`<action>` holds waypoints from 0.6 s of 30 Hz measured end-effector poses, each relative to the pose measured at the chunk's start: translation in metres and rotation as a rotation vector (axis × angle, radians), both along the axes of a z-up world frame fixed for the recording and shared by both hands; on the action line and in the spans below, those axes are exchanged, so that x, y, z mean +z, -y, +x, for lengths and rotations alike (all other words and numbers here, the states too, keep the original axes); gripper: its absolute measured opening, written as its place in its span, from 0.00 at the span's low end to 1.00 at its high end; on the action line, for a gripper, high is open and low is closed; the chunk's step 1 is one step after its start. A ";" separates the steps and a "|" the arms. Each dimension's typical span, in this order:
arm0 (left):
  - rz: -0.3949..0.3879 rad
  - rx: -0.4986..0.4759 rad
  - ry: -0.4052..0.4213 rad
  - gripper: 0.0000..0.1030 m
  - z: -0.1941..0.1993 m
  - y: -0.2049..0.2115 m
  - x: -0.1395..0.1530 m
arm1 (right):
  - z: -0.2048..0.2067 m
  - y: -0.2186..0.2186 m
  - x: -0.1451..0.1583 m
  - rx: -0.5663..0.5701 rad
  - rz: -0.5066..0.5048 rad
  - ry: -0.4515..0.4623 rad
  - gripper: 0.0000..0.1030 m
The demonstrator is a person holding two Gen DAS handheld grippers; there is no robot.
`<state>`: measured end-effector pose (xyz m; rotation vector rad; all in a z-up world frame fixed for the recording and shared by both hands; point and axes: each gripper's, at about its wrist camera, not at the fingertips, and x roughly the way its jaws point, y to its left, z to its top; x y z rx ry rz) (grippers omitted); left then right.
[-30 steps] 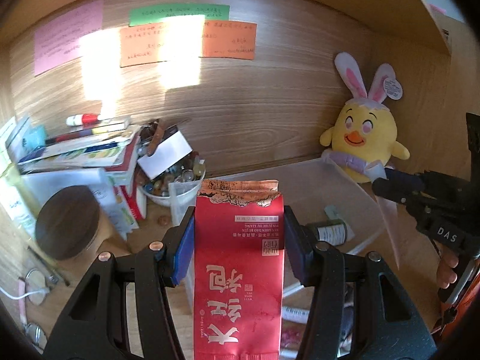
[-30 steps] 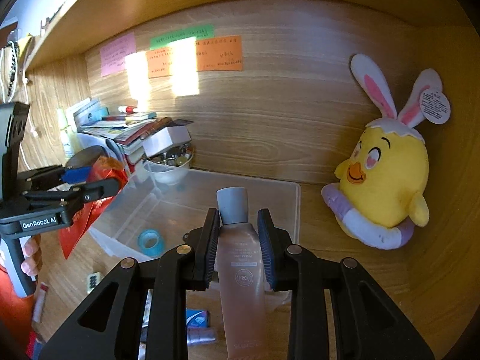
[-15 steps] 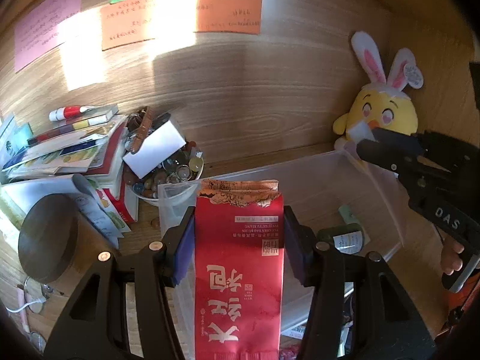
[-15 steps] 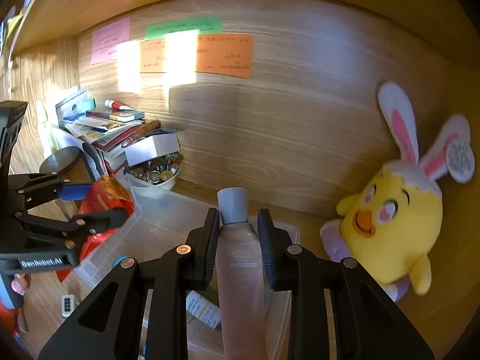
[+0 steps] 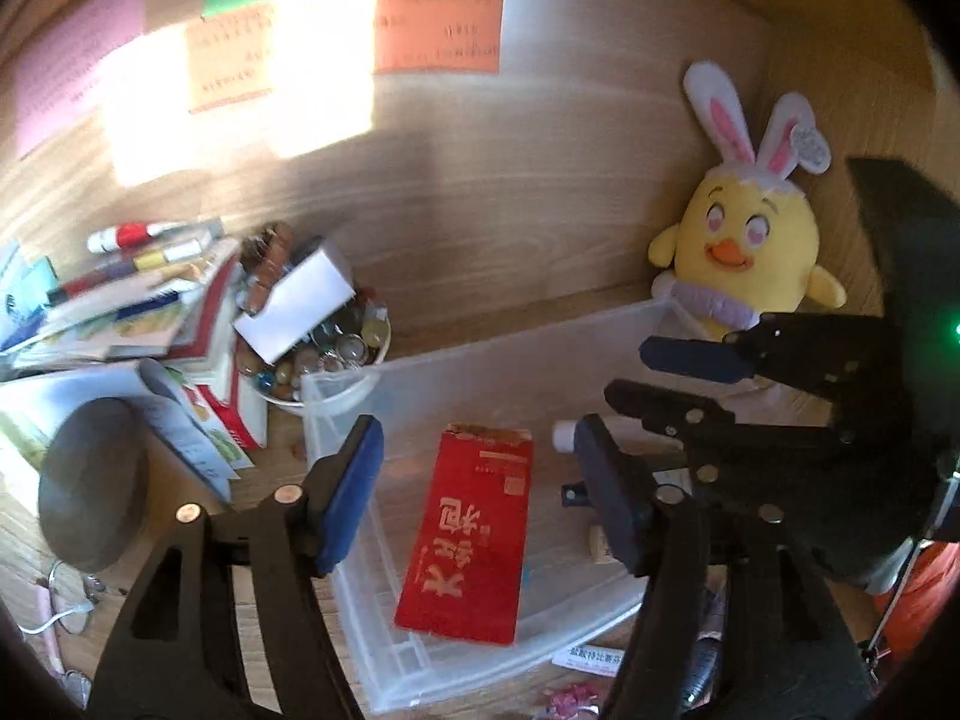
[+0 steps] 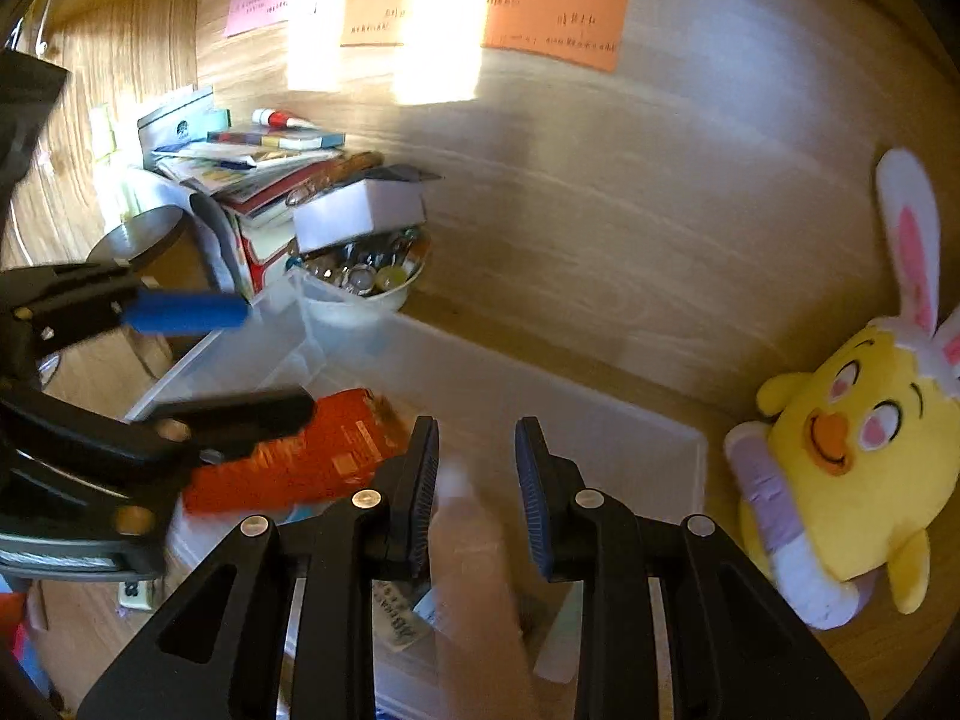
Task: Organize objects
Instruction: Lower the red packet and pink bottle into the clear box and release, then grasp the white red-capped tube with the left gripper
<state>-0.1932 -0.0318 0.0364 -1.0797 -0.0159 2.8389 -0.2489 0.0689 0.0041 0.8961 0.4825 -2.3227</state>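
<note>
Both grippers open over the clear bin, packet and bottle loose inside

The left gripper [image 5: 480,468] hangs above the clear plastic bin [image 5: 480,360] with its jaws spread wide and nothing between them; under the gap the red packet [image 5: 474,540] lies flat on the bin floor, toward the bin's left wall. The right gripper [image 6: 477,480] has its jaws parted too, and the pinkish bottle [image 6: 474,570] shows as a blur between them, touching neither pad, over the bin's near right part. Whether it rests on the floor I cannot tell. Beside the bin's far left corner sits the bowl of small trinkets [image 6: 366,282] against the stack of books [image 5: 138,306]; the yellow chick plush [image 6: 852,456] sits just beside the bin's far right corner on the desk
</note>
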 end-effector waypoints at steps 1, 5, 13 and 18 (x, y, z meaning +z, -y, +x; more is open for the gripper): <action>-0.003 0.000 -0.007 0.66 0.003 0.000 0.002 | 0.001 -0.001 0.000 -0.002 0.000 0.001 0.27; -0.026 -0.006 -0.025 0.72 0.022 0.003 0.008 | 0.010 -0.009 0.004 0.000 -0.021 0.005 0.35; -0.069 0.008 -0.039 0.87 0.076 0.013 0.003 | 0.044 -0.039 0.012 -0.010 -0.100 0.014 0.46; -0.075 0.038 -0.013 0.90 0.116 0.027 -0.012 | 0.070 -0.060 0.011 -0.028 -0.147 0.010 0.55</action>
